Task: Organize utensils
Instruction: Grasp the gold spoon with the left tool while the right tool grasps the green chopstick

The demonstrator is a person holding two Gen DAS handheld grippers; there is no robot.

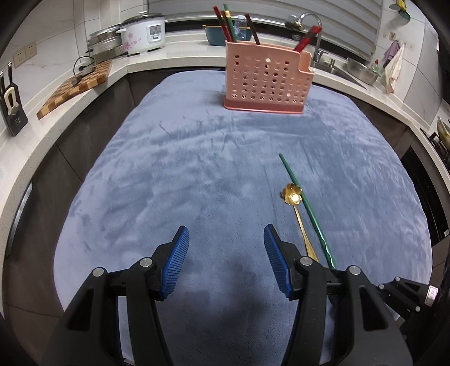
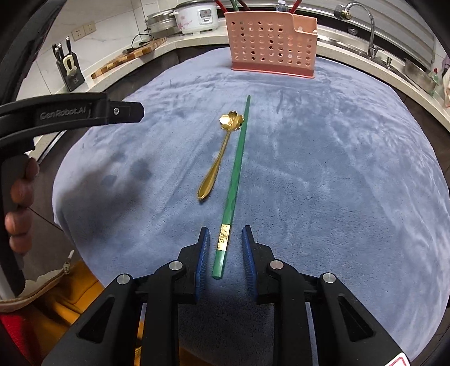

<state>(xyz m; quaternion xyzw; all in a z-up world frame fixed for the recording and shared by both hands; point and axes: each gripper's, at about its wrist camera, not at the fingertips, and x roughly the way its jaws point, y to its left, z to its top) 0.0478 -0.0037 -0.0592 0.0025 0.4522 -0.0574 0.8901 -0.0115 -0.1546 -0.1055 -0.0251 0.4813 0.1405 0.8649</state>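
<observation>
A green chopstick (image 2: 237,163) lies lengthwise on the blue cloth (image 2: 337,169), with a gold flower-bowled spoon (image 2: 222,152) just left of it. My right gripper (image 2: 225,229) straddles the chopstick's thick near end; its jaws are narrowly open, with a gap on each side of the stick. My left gripper (image 1: 226,229) hovers open over bare cloth with nothing between its pads, and the spoon (image 1: 292,194) and chopstick (image 1: 306,208) lie to its right. A pink perforated utensil holder (image 1: 267,76) stands at the far end of the cloth, holding red, brown and green chopsticks.
A counter wraps around the table, carrying a rice cooker (image 1: 143,31), a wooden cutting board (image 1: 76,84) and a knife block (image 1: 12,109) on the left. A faucet (image 1: 312,19) and a steel bowl (image 1: 362,70) are at the right. A hand (image 2: 22,194) grips the left tool.
</observation>
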